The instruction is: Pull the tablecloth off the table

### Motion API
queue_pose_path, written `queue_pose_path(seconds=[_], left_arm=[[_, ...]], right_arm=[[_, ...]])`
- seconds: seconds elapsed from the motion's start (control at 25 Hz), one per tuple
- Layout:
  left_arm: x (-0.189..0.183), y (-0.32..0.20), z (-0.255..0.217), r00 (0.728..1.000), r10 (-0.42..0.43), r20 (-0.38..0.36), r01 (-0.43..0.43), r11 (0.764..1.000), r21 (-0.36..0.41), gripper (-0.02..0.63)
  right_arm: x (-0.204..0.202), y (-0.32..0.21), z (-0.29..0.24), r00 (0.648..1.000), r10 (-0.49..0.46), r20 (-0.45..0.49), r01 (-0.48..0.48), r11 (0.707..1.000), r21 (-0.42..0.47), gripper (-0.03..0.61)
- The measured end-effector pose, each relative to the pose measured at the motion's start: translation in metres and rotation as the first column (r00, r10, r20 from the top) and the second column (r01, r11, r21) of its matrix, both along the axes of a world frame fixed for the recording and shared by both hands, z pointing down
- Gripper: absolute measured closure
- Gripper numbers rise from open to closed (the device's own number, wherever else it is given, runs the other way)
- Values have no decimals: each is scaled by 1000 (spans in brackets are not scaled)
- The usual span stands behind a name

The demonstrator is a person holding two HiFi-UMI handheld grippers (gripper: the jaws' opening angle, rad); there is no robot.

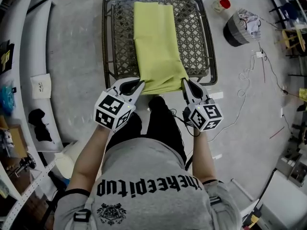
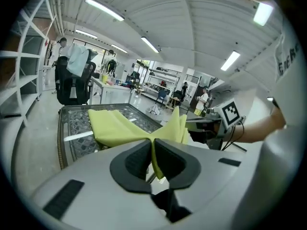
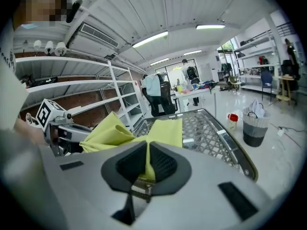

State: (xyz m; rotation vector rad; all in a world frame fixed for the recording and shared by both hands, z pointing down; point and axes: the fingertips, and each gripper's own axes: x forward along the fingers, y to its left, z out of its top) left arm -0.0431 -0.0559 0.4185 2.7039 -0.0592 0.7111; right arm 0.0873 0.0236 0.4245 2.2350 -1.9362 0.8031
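Yellow-green tablecloth (image 1: pixel 156 47) front and centre, just the one, lying as a long strip down the middle of the one table (image 1: pixel 109 42), from far edge to near edge. The head view gives the whole layout: two grippers at the table's near edge, the left gripper (image 1: pixel 142 84) on the cloth's near left corner and the right gripper (image 1: pixel 183 82) on its near right corner. What it can't give is the bite. The left gripper view can: jaws almost together, a thin fold of cloth pinched between the pads, the near end lifted off the lattice top. The right gripper view tells the same story, jaws nearly closed and clamped on a fold of the fabric. Only the gripper views bring in the ceiling strip lights and a black office chair (image 2: pixel 72 83) standing beyond the far edge. The head view and right gripper view share one grey bin (image 1: pixel 242 28) and one red-topped pot (image 1: pixel 223 3), both on the floor off the table's far right corner.
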Motion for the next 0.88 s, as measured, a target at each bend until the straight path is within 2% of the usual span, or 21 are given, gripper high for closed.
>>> queue_pose_path(seconds=[0.2,0.32,0.68,0.88], left_arm=[[13,-21,-19,1000,-6,-13,5,997,-80,578],[30,-42,-29,998,-57,-17,55,993,-104,578],[85,-128,-38,977,-214,-10,214,977,-3,578],[114,-179,-37,956,-294,-7,294,956,-4,578]], right_arm=[[13,-21,-19,999,-5,-31,6,999,42,551],[32,-40,-26,999,-25,-30,27,998,65,551],[93,-121,-38,992,-116,-42,120,988,98,549],[123,-169,-40,987,-151,-50,156,982,102,549]])
